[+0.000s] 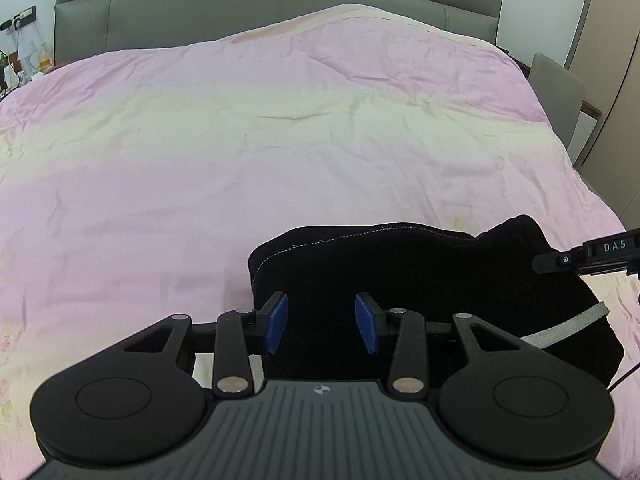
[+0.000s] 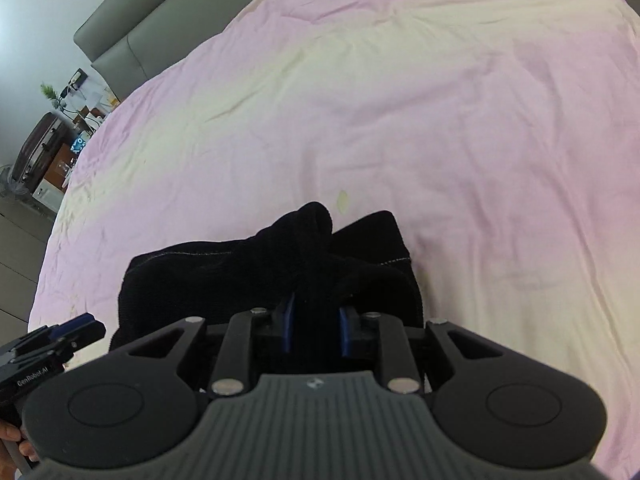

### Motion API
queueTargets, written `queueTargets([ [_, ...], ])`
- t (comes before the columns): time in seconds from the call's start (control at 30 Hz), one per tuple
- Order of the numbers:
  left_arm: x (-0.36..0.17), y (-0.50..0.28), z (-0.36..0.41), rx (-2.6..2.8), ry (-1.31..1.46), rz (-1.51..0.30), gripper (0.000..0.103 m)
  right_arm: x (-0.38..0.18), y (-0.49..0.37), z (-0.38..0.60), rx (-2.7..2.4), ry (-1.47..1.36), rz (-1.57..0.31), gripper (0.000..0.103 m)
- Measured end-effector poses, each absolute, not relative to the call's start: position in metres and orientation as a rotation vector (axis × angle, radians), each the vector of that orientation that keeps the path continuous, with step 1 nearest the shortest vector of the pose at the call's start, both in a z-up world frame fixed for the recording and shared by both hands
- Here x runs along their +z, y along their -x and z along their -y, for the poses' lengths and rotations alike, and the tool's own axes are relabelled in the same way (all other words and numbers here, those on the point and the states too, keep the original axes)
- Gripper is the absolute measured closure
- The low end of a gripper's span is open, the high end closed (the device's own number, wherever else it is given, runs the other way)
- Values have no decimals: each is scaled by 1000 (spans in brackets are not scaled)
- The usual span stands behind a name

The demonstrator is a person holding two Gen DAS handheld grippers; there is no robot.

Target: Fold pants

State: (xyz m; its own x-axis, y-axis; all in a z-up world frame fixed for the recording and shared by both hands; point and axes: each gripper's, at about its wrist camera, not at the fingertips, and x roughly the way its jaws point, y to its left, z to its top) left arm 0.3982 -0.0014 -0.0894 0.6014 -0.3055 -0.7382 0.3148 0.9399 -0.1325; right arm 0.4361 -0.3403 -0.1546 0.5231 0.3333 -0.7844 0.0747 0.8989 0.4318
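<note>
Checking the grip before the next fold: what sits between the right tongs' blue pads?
A bunched ridge of the black pants sits between the right tongs, pads pressing it, in the right wrist view.

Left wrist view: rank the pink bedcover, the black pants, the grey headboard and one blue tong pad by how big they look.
1. Pink bedcover.
2. Black pants and grey headboard look about alike; the pants lie much nearer, so that order is unsure.
3. Blue tong pad.
</note>
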Motion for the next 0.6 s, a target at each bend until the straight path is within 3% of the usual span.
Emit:
queueTargets([
  [0.27, -136, -444, 20, -297, -67, -995, 58, -174, -455, 335, 162, -354, -1058, 80],
  [0.47, -129, -447, 31, -260, -135, -1041, 57, -178, -457, 329, 132, -332, -1056, 75],
  [0.6, -105, -416, 30, -274, -194, -982, 55, -156, -440, 326, 118, -291, -1030, 60],
])
